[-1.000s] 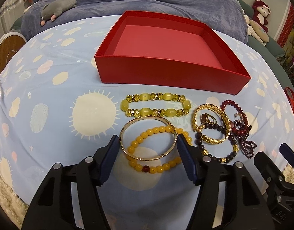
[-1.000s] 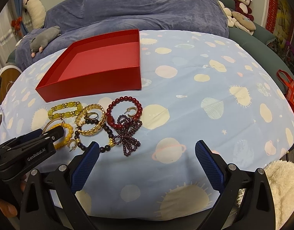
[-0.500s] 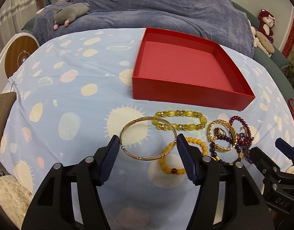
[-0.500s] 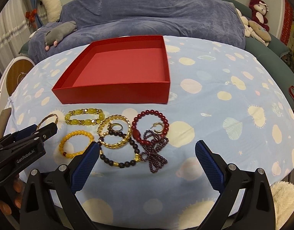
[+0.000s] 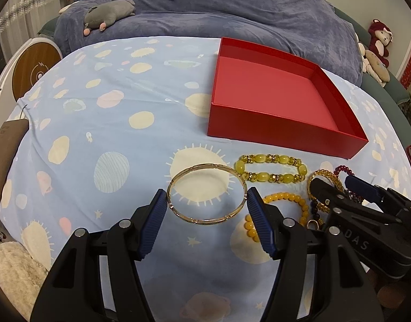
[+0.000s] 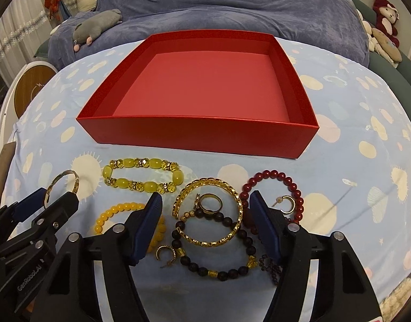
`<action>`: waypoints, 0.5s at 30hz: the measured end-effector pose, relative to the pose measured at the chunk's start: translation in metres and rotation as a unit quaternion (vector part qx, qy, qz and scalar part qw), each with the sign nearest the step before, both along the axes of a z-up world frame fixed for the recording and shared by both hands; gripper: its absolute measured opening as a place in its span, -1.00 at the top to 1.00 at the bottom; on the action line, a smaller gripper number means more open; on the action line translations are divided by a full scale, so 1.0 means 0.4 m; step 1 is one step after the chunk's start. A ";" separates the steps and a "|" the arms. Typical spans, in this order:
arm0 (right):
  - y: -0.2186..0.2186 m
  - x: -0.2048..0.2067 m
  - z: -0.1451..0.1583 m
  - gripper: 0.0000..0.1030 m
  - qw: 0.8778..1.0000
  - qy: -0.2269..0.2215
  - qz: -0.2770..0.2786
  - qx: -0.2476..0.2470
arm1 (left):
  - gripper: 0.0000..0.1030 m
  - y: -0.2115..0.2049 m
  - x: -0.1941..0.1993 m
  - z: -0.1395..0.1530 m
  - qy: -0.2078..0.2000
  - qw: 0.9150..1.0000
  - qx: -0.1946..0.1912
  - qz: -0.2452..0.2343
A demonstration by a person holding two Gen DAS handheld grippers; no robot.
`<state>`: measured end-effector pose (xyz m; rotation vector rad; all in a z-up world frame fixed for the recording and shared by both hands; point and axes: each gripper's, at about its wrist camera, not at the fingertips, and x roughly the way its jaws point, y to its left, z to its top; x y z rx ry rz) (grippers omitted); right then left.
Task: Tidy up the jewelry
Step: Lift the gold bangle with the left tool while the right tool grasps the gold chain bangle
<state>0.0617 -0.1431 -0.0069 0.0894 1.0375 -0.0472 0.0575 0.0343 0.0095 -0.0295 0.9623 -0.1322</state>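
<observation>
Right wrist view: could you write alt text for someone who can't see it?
The right tool is closing its blue pads around an ornate gold bangle lying among beaded bracelets on a planet-print sheet. An empty red box sits just beyond the jewelry. At lower left, the left tool holds a thin gold bangle.

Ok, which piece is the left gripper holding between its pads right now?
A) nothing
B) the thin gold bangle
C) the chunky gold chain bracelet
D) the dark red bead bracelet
B: in the left wrist view the left gripper has its pads pressed on both sides of the thin gold bangle, which is off the cloth and apart from the other jewelry.
</observation>
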 end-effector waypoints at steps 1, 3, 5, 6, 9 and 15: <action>0.003 0.002 -0.007 -0.10 1.000 0.003 0.001 -0.005 | -0.15 -0.001 0.000 -0.002 0.001 1.000 0.000 -0.001; 0.005 0.000 -0.011 -0.06 1.000 -0.001 0.002 -0.012 | -0.15 -0.004 -0.002 -0.004 0.002 1.000 -0.001 -0.004; 0.009 -0.003 -0.012 -0.05 1.000 -0.005 0.006 -0.020 | -0.15 -0.004 -0.002 -0.007 0.002 1.000 -0.002 -0.005; 0.010 -0.003 -0.013 -0.05 1.000 -0.007 0.008 -0.023 | -0.15 -0.004 -0.001 -0.008 0.002 1.000 -0.004 -0.006; 0.005 -0.011 -0.010 -0.05 1.000 -0.010 0.008 -0.017 | -0.15 -0.006 -0.002 -0.009 0.003 1.000 -0.006 -0.008; -0.011 -0.033 0.029 -0.05 1.000 -0.027 0.005 0.006 | -0.14 -0.010 -0.007 -0.002 0.001 1.000 -0.008 -0.013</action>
